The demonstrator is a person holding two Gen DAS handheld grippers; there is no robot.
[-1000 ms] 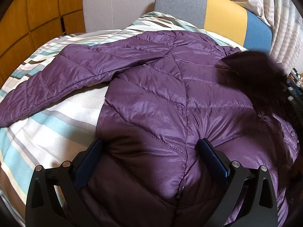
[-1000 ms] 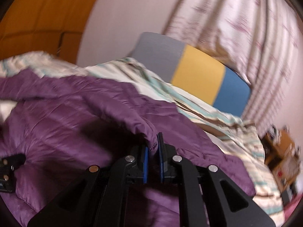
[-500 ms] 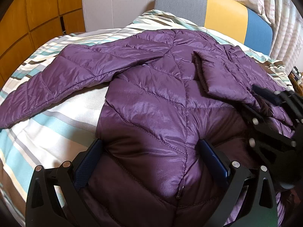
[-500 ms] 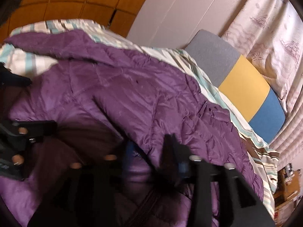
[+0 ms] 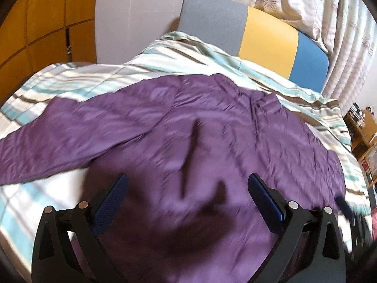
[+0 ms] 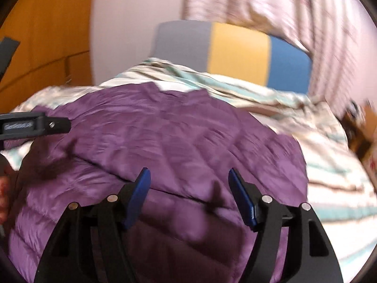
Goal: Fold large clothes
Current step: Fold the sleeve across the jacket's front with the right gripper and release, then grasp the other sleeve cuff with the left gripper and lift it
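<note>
A purple quilted jacket (image 5: 212, 141) lies spread on the striped bed cover (image 5: 94, 82). One sleeve (image 5: 59, 141) stretches out to the left. The other sleeve (image 6: 188, 136) lies folded across the jacket's body. My left gripper (image 5: 187, 179) hovers above the jacket's lower part, its jaws wide and closing a little, with nothing pressed between them. Over the folded sleeve, my right gripper (image 6: 188, 172) has its jaws opening and holds nothing. The left gripper (image 6: 35, 125) also shows at the left edge of the right wrist view. Both views are blurred.
A grey, yellow and blue headboard (image 5: 259, 40) stands at the far end of the bed, with a patterned curtain (image 5: 329, 11) behind it. Wooden cupboard doors (image 5: 47, 23) fill the left. A cluttered wooden shelf (image 5: 362, 127) stands by the bed's right side.
The right gripper has let go of the sleeve and opened; the sleeve now lies folded over the jacket. The left gripper has lifted up and back from the jacket.
</note>
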